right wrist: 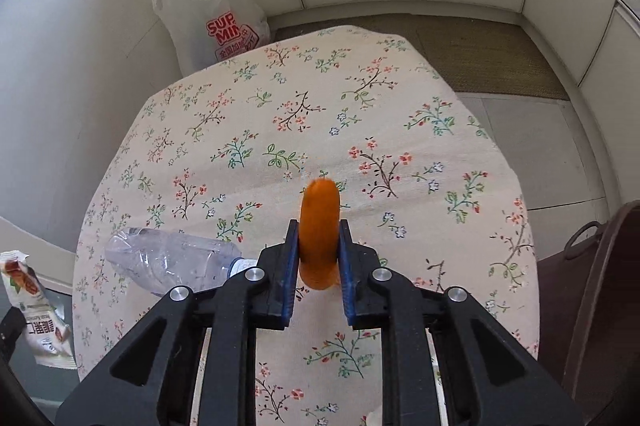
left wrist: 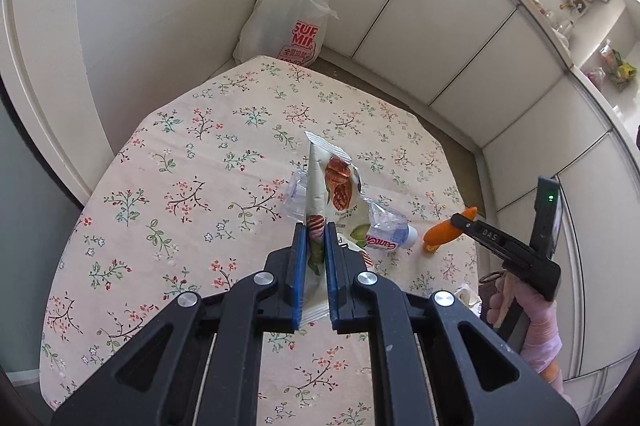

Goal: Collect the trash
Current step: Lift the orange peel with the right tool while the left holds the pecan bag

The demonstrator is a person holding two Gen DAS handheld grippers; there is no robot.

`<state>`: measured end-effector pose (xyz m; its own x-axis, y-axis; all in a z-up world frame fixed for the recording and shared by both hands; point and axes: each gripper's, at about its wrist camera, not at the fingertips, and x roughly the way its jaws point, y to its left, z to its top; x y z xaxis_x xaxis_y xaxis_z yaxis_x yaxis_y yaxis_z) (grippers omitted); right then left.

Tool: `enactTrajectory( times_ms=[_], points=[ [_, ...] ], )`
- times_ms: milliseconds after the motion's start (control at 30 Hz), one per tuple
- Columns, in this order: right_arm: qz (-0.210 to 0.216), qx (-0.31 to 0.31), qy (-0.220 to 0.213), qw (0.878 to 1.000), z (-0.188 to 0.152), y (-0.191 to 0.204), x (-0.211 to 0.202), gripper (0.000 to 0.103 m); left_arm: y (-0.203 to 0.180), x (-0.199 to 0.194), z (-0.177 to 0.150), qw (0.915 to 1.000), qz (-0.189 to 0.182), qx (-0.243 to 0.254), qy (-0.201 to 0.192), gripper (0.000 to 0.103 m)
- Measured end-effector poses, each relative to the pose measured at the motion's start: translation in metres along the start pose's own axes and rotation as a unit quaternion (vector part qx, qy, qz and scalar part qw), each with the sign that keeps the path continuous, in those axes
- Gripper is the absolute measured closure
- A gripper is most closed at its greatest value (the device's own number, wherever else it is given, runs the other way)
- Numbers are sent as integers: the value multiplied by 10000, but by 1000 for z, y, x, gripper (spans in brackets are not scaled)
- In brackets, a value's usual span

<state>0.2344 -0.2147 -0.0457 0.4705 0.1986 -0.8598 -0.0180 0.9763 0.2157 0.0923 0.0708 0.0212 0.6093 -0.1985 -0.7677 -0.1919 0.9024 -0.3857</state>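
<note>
With both pickups made, the left claw [left wrist: 316, 231] clamping the snack wrapper [left wrist: 334, 186] and the right claw [right wrist: 319, 241] the orange peel [right wrist: 320, 226], both needed carrying to the plastic bag [left wrist: 290, 14] at twelve o'clock beyond the worktop [left wrist: 168, 154]

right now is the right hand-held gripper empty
No, the right hand-held gripper is shut on an orange peel, held between its blue pads above the floral tablecloth.

The plastic bag [right wrist: 208, 22] reads "SUP MIN"; the right gripper [left wrist: 464, 220] reads "DAS".
</note>
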Motion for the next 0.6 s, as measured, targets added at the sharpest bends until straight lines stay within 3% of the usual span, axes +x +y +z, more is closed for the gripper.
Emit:
enactTrajectory(
  times_ms=[233, 433, 500, 533, 600],
  points=[
    [81, 63, -616, 9980, -10, -17, -66, 87, -22, -12, -8, 9988, -65, 313, -365, 94],
    [151, 41, -468, 9988, -17, -23, -76, 84, -31, -16, -9, 9988, -175, 255, -368, 94],
    [130, 53, -236, 9996, -16, -21, -59, 65, -31, -18, -8, 9987, -159, 287, -400, 94],
    [141, 104, -142, 9997, -16, -21, -49, 43, -29, -18, -7, 9986, -157, 291, -406, 94],
    [367, 393, 93, 9985, -13, -24, -29, 40, -24, -16, -4, 9988, -143, 235, -403, 94]
  ],
)
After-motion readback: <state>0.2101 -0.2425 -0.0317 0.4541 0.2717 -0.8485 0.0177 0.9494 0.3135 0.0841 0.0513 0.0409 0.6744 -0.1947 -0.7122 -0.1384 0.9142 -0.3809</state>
